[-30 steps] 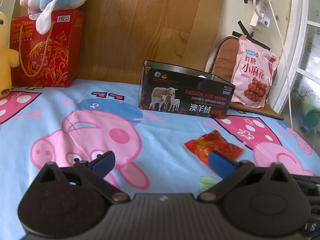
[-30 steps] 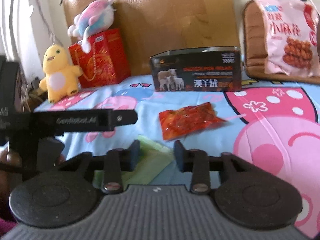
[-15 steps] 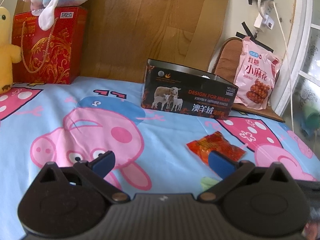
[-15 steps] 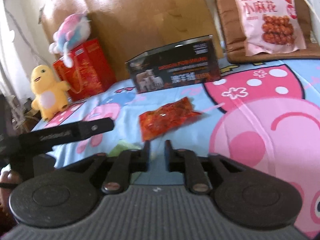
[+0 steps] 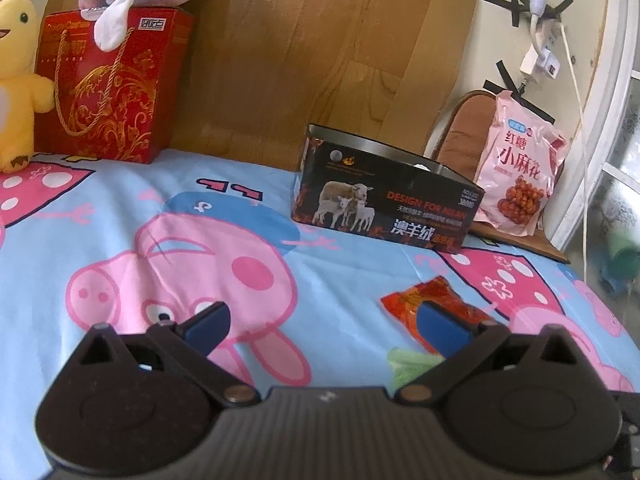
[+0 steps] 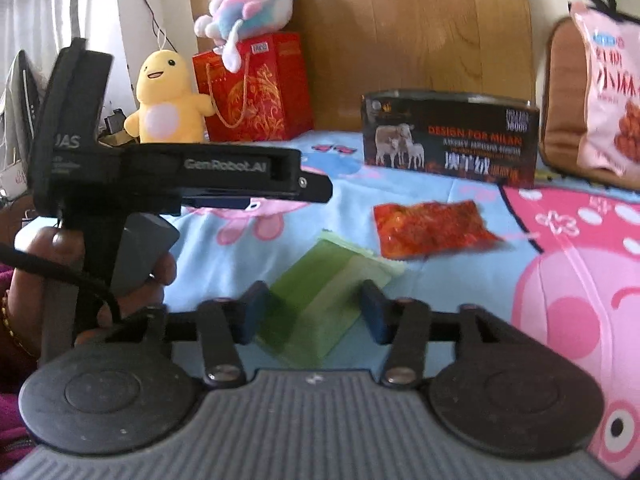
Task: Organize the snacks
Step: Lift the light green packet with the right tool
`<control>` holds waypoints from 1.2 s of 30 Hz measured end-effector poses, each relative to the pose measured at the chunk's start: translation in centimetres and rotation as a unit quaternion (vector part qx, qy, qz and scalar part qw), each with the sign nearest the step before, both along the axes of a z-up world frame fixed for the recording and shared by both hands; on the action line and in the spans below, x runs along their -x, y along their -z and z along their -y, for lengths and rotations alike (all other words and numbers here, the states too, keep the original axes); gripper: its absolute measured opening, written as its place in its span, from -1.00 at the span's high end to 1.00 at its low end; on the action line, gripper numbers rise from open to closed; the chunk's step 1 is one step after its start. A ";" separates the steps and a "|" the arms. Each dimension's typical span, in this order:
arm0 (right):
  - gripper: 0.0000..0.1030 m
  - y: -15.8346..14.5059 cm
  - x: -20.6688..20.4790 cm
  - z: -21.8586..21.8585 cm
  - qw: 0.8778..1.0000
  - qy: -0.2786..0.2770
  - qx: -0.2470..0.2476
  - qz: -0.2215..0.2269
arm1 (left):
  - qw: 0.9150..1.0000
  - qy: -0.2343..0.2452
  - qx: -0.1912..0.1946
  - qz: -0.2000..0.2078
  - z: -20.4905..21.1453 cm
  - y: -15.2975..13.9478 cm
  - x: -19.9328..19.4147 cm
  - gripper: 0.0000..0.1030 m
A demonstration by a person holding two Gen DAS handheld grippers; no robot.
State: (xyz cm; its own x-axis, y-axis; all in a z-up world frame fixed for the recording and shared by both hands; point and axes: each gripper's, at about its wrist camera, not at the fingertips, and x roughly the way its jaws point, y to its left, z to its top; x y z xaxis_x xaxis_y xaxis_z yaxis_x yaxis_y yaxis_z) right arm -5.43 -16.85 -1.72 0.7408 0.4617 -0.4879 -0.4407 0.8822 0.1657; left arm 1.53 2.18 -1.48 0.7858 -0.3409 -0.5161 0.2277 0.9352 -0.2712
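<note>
A red snack packet (image 5: 424, 298) (image 6: 430, 228) lies flat on the cartoon-pig bedsheet, in front of an open black tin box (image 5: 384, 208) (image 6: 450, 136). A green packet (image 6: 320, 296) (image 5: 408, 360) lies nearer, between the fingers of my right gripper (image 6: 312, 314), which is open around it. My left gripper (image 5: 320, 322) is open and empty, low over the sheet, its right finger in front of the red packet. It also shows in the right wrist view (image 6: 224, 184), at the left. A pink snack bag (image 5: 518, 182) (image 6: 608, 100) leans at the back right.
A red gift bag (image 5: 104, 88) with a pastel plush on top and a yellow plush (image 6: 166, 100) stand at the back left against a wooden headboard. A brown cushion (image 5: 460, 136) props the pink bag. A white door frame and cable are at the far right.
My right gripper has opened from nearly shut and now straddles the green packet. The left gripper drew back slightly and stays open.
</note>
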 end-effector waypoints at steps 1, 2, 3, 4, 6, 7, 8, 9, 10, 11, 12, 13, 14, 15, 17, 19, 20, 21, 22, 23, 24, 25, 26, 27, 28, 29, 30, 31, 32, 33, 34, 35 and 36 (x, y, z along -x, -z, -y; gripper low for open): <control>0.07 0.1 0.1 0.1 1.000 0.004 0.003 0.005 | 1.000 -0.001 0.000 -0.001 0.0 0.0 0.0 -0.99; 0.09 0.1 0.1 0.2 1.000 0.010 0.003 0.009 | 1.000 -0.002 0.000 -0.001 0.0 0.0 0.0 -0.99; 0.10 0.1 -0.1 0.5 1.000 0.015 0.000 0.010 | 1.000 -0.002 0.000 -0.002 -0.1 0.0 -0.1 -0.99; 0.11 0.0 -0.1 0.8 1.000 0.025 -0.004 0.012 | 1.000 -0.003 0.000 -0.002 -0.1 0.0 -0.1 -0.99; 0.11 -0.1 -0.1 1.5 0.999 0.047 -0.013 0.018 | 1.000 -0.003 -0.001 -0.001 0.0 0.0 -0.1 -0.99; 0.11 -0.2 -0.1 1.9 0.998 0.056 -0.019 0.020 | 1.000 -0.002 -0.001 -0.001 0.0 0.0 -0.1 -0.99; 0.11 -0.3 -0.1 2.4 0.997 0.066 -0.028 0.023 | 1.000 -0.001 -0.001 0.000 0.0 0.0 -0.1 -0.99; 0.11 -0.4 0.0 2.8 0.996 0.077 -0.037 0.027 | 1.000 -0.001 -0.001 0.000 0.0 0.0 0.0 -0.99; 0.11 -0.5 0.0 3.2 0.995 0.086 -0.047 0.030 | 1.000 0.001 -0.001 0.002 0.0 0.0 0.0 -0.99; 0.11 -0.6 -0.1 3.5 0.994 0.091 -0.054 0.031 | 1.000 0.002 0.000 0.005 0.0 -0.1 0.1 -0.99; 0.11 -0.7 -0.2 3.6 0.993 0.092 -0.059 0.032 | 1.000 0.004 0.000 0.007 0.0 -0.1 0.1 -0.99; 0.11 -0.7 -0.3 3.6 0.993 0.091 -0.062 0.032 | 1.000 0.006 0.001 0.010 0.0 -0.1 0.2 -0.99; 0.12 -0.7 -0.6 3.2 0.994 0.089 -0.061 0.030 | 1.000 0.008 0.000 0.011 0.1 -0.2 0.3 -0.99; 0.12 -0.6 -0.8 2.9 0.994 0.086 -0.057 0.027 | 1.000 0.009 0.000 0.012 0.0 -0.2 0.3 -0.99; 0.01 -0.4 -1.5 2.2 0.996 0.073 -0.053 0.015 | 1.000 0.007 -0.003 0.012 0.1 -0.1 0.3 -0.99; -0.24 0.0 -1.6 1.8 0.996 0.076 -0.049 0.011 | 1.000 0.006 -0.005 0.011 0.1 -0.1 0.3 -0.99; -0.24 0.1 -1.8 1.8 0.996 0.073 -0.051 0.001 | 1.000 0.005 -0.007 0.013 0.2 -0.2 0.3 -0.99; -0.24 0.2 -1.9 2.0 0.996 0.074 -0.057 -0.004 | 1.000 0.004 -0.008 0.014 0.2 -0.2 0.3 -0.99; -0.29 0.2 -1.9 2.3 0.995 0.077 -0.067 -0.005 | 1.000 0.002 -0.011 0.018 0.3 -0.2 0.4 -0.99; -0.33 0.2 -1.8 2.7 0.993 0.081 -0.081 -0.008 | 1.000 0.000 -0.014 0.021 0.4 -0.2 0.5 -0.99; -0.34 0.3 -1.8 3.1 0.992 0.087 -0.092 -0.011 | 1.000 -0.001 -0.017 0.025 0.4 -0.2 0.6 -0.99; -0.34 0.4 -1.8 3.4 0.991 0.092 -0.101 -0.014 | 0.999 -0.004 -0.021 0.032 0.6 -0.3 0.8 -0.99; -0.35 0.5 -1.7 3.7 0.989 0.096 -0.110 -0.017 | 0.999 -0.006 -0.025 0.038 0.7 -0.3 0.9 -0.99; -0.35 0.5 -1.7 3.8 0.988 0.097 -0.116 -0.017 | 0.999 -0.008 -0.030 0.043 0.8 -0.4 1.0 -0.99; -0.36 0.5 -1.6 4.0 0.988 0.097 -0.120 -0.017 | 0.998 -0.012 -0.036 0.051 0.9 -0.4 1.3 -0.99; -0.39 0.4 -1.6 4.0 0.988 0.095 -0.122 -0.016 | 0.997 -0.017 -0.043 0.058 1.1 -0.5 1.5 -0.99; -0.41 0.4 -1.5 4.0 0.988 0.092 -0.123 -0.014 | 0.996 -0.021 -0.050 0.066 1.3 -0.6 1.8 -0.99; -0.45 0.3 -1.4 3.9 0.988 0.090 -0.124 -0.012 | 0.995 -0.027 -0.059 0.075 1.5 -0.6 2.1 -0.99; -0.46 0.3 -1.4 3.9 0.988 0.087 -0.126 -0.009 | 0.993 -0.031 -0.069 0.085 1.7 -0.7 2.4 -0.99; -0.47 0.3 -1.4 4.0 0.988 0.085 -0.129 -0.007 | 0.991 -0.034 -0.078 0.098 2.0 -0.8 2.9 -0.99; -0.48 0.3 -1.3 4.1 0.988 0.083 -0.131 -0.006 | 0.989 -0.038 -0.088 0.114 2.3 -0.8 3.4 -0.99; -0.49 0.2 -1.3 4.2 0.987 0.082 -0.135 -0.005 | 0.986 -0.041 -0.096 0.127 2.5 -0.9 3.8 -0.99; -0.50 0.2 -1.2 4.4 0.987 0.081 -0.139 -0.004 | 0.984 -0.046 -0.104 0.141 2.7 -1.0 4.3 -0.99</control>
State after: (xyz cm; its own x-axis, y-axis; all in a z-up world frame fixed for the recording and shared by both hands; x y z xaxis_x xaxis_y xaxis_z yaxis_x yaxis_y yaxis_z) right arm -4.20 -21.22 -1.97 0.8124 0.4547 -0.3651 -0.2960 0.8610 0.4137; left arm -2.79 -0.50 -0.53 0.9301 -0.1723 -0.3244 0.1786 0.9839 -0.0105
